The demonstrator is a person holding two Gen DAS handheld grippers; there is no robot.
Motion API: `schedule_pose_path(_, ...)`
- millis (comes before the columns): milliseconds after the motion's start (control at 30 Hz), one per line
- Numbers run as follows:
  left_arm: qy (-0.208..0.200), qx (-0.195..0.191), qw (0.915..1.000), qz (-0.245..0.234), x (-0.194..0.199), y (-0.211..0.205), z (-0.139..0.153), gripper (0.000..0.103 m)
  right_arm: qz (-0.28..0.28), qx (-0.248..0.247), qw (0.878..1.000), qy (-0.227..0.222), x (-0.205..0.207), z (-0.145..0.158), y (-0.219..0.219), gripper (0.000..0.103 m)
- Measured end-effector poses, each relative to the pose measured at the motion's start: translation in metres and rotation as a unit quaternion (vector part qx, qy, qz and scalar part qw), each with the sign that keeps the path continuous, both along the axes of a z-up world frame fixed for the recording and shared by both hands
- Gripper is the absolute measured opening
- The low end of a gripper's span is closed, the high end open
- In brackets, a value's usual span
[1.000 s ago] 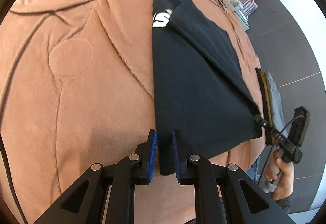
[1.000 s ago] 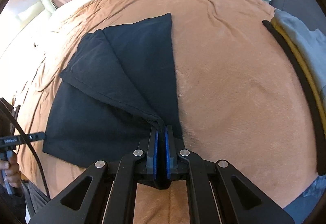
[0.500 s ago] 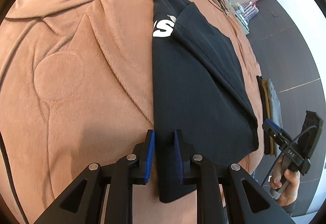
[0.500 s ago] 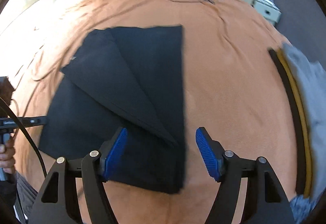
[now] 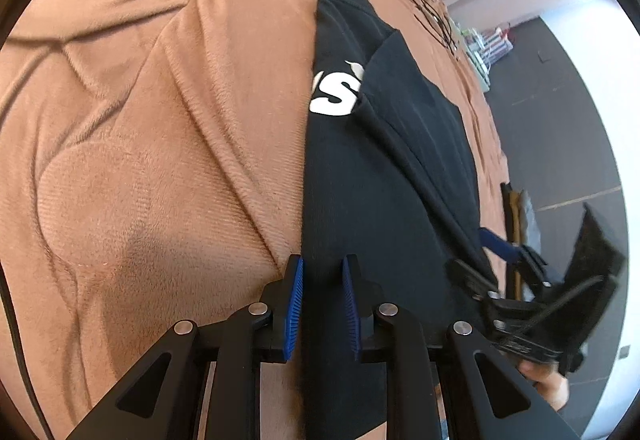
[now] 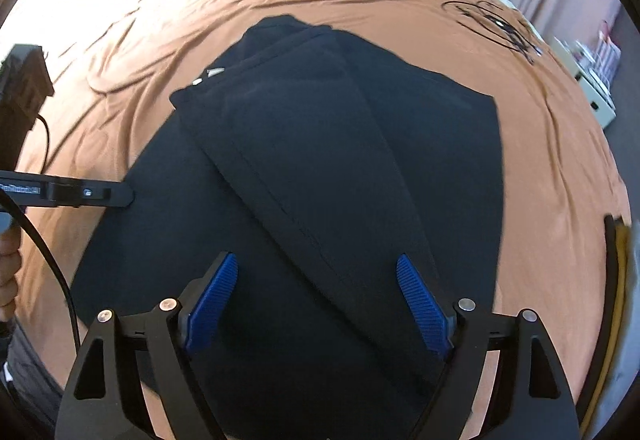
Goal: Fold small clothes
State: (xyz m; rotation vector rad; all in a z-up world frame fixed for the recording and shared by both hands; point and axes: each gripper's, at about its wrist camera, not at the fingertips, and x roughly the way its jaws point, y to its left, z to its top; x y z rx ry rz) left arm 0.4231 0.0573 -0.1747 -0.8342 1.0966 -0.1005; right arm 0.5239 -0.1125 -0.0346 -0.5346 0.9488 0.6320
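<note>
A black T-shirt (image 5: pixel 380 200) with white print (image 5: pixel 336 92) lies on the brown blanket (image 5: pixel 160 160), one side folded over in a diagonal flap. My left gripper (image 5: pixel 322 280) stands narrowly open over the shirt's left edge, and the cloth runs between its pads. In the right wrist view the shirt (image 6: pixel 320 160) fills the middle. My right gripper (image 6: pixel 316 257) hovers over the flap's near tip with its jaws opening wide, and its pads do not touch the cloth. The left gripper (image 6: pixel 128 196) shows at the shirt's left edge there. The right gripper (image 5: pixel 478 256) shows at the shirt's right corner.
The blanket (image 6: pixel 560 160) covers a bed. A black cable (image 6: pixel 496 24) is coiled at its far side. Folded clothes (image 6: pixel 616 260) are stacked at the right edge. Pale bedding and shelves lie beyond. A hand (image 5: pixel 544 384) holds the right gripper's handle.
My right gripper opened, let go of the flap's corner and shifted left over the shirt. My left gripper slid forward along the shirt's left edge.
</note>
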Motion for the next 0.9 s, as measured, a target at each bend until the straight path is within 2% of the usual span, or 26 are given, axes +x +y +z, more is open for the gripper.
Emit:
schedule_pose_path(133,0.000,-0.011,0.9999,0.008,-0.002,0.003,-0.002,0.020,-0.002,-0.016,1.000,-0.009,0.017,-0.008,0.010,0.083)
schedule_pose_path(267,0.004,-0.010,0.9999,0.005,0.000,0.006,0.000,0.020,-0.034,-0.015,0.999,-0.014,0.038,-0.010,0.012,0.082)
schedule_pose_path(633,0.006,0.025,0.9997,0.001,0.018,0.005,0.009,0.020,-0.138,0.025,0.990,0.005,0.109,-0.012,-0.025,0.082)
schedule_pose_path(700,0.006,0.029,0.9996,0.002,0.020,0.007,0.010,0.020,-0.146,0.046,0.988,0.026,0.122,-0.015,-0.036,0.082)
schedule_pose_path(800,0.006,0.038,0.9993,0.000,0.023,0.008,0.011,0.020,-0.162,0.057,0.985,0.028,0.135,-0.017,-0.047,0.082)
schedule_pose_path(900,0.009,0.048,0.9988,-0.006,0.026,0.008,0.013,0.020,-0.220,0.023,0.975,-0.023,0.144,-0.011,-0.061,0.082)
